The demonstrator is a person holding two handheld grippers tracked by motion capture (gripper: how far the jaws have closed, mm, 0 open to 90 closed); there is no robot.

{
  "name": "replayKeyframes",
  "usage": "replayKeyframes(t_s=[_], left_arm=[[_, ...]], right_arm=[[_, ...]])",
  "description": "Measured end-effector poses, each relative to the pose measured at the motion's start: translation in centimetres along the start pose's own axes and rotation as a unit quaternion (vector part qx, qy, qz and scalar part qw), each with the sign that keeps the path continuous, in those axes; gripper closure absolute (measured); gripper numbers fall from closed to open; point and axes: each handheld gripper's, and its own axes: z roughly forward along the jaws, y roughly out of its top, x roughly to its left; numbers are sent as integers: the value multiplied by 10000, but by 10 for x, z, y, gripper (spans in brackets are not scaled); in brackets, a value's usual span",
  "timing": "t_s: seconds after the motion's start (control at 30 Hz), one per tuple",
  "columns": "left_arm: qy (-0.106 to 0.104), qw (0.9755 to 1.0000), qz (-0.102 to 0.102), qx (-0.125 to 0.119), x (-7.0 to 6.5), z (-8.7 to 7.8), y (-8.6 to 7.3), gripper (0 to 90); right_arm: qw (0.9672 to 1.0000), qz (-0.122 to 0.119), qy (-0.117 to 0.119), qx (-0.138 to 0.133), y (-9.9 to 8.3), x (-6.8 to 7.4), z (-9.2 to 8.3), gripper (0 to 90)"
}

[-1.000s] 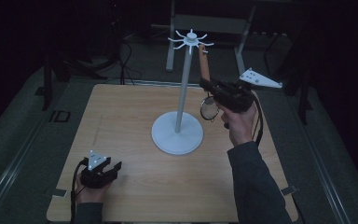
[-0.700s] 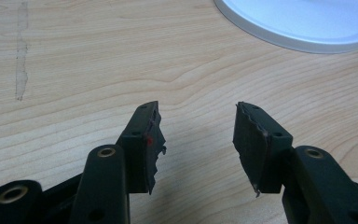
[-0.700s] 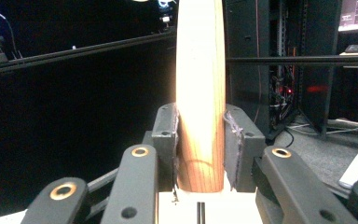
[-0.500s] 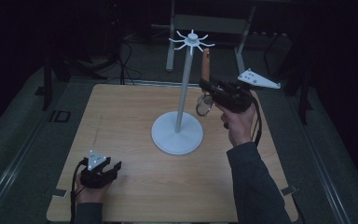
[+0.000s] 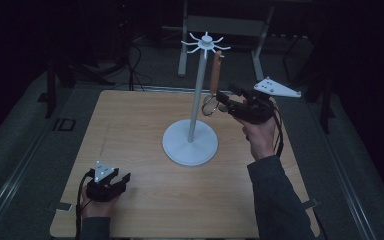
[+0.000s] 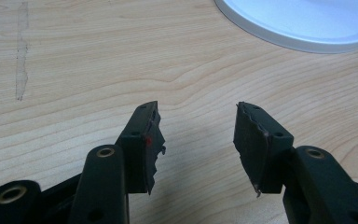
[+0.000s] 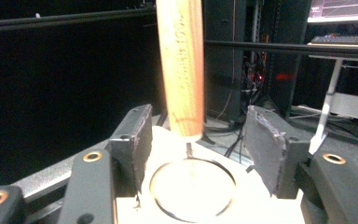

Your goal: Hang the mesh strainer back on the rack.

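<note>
My right gripper (image 5: 224,100) has just been opening its jaws; the wooden-handled strainer (image 5: 214,75) hangs from the white stand (image 5: 198,95) between them, untouched by either pad. My left gripper (image 5: 111,182) rests on the table (image 5: 145,125) near its front left corner, jaws apart and empty.

A light wooden table (image 5: 145,125) stands in a dim room, its grain running across a bare top marked by one faint pale scuff (image 6: 22,56) on the left side. Grey carpeted floor (image 5: 25,150) surrounds it. Behind the table's far edge, black cables (image 5: 130,55) trail over the floor beside the legs of a grey metal frame (image 5: 225,25). Farther back, dark equipment racks (image 7: 261,60) and a lit monitor (image 7: 342,10) sit in shadow.
</note>
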Motion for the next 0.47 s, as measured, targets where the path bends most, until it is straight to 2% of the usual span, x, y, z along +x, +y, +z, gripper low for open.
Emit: replayKeyframes(t_s=[0.27, 0.47], left_arm=[[5, 10000, 9, 1, 0, 1, 0, 504], [11, 10000, 20, 27, 0, 2, 0, 499]], right_arm=[[9993, -108, -38, 362, -5, 2, -1, 341], [9973, -170, -119, 708, -16, -3, -3, 327]])
